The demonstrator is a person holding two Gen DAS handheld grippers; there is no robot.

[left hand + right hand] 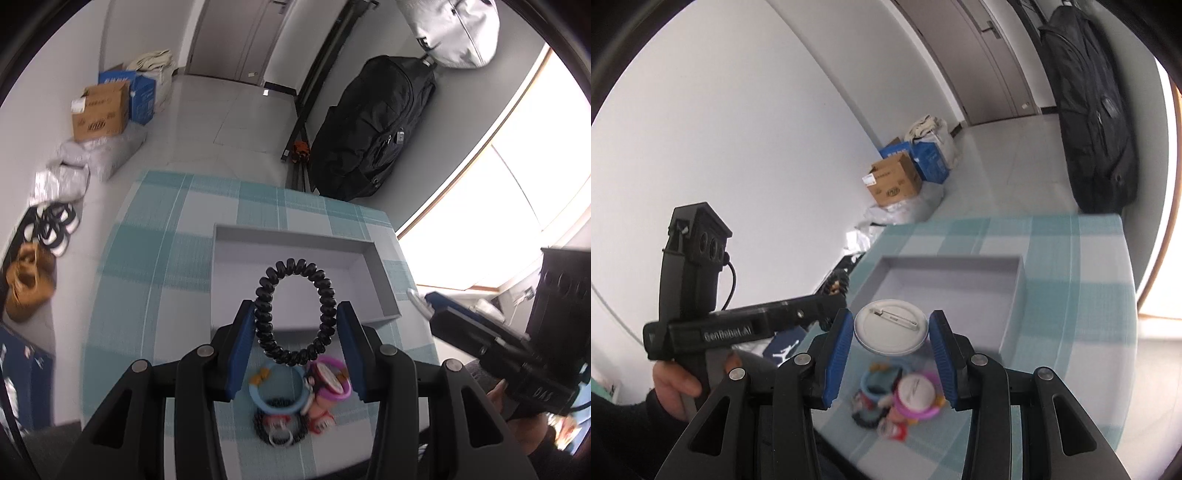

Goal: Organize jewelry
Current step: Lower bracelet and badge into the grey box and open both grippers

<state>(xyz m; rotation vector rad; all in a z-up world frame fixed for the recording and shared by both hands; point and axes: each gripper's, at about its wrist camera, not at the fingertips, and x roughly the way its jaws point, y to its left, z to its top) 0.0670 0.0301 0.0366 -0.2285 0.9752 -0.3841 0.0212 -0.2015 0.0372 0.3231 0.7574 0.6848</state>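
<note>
Your left gripper [295, 325] has its jaws clamped on a black spiral hair tie [295, 312], held above the grey tray [380, 280] on the checked tabletop [155, 258]. Your right gripper [892, 332] is clamped on a round pin badge [891, 328], back side up. The blurred pile of trinkets [901, 398], perhaps bracelets, lies below.

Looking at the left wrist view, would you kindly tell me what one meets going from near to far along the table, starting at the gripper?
Left gripper holding the black spiral hair tie → pile of small accessories on the checked cloth → grey tray → far table edge → black bag by the wall.
</note>
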